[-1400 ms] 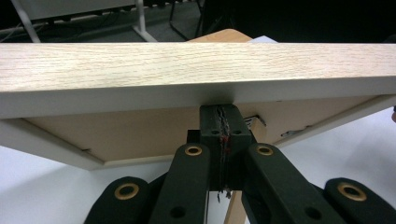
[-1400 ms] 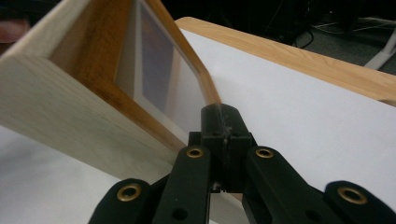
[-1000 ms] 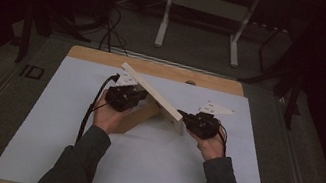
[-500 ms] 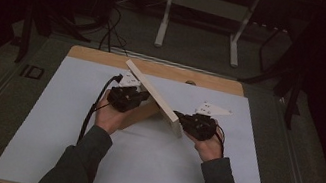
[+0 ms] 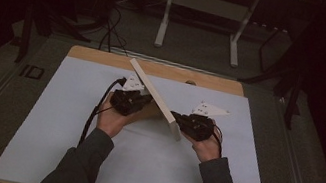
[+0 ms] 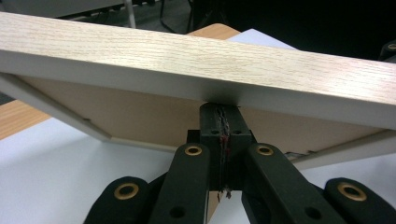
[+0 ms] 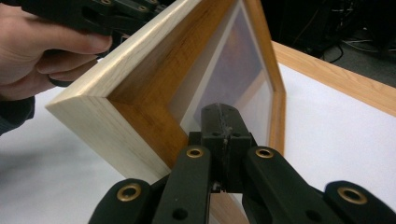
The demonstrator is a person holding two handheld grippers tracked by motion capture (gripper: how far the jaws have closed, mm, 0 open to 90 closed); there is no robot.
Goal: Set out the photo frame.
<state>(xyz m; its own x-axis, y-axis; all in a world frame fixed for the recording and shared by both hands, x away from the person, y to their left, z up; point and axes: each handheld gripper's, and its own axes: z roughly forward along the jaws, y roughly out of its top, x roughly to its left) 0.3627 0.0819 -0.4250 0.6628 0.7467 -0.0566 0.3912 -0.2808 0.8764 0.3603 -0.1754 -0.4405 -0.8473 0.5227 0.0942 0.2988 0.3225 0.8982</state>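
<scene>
Two claws prop wooden frame (image 5: 155, 97) tilted on edge, mid surface (image 5: 43, 126). My left claw (image 6: 223, 122) pressed together under back; right claw (image 7: 223, 122) pressed together against glass side. Push evenly, go slow.

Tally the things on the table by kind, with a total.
Wooden picture frame: 1
Handheld claws: 2, left claw and right claw
White sheet covering the table: 1
Total: 4

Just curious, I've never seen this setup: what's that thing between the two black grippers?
A wooden picture frame, tilted on edge between the left gripper and right gripper, seen in the high view.
</scene>
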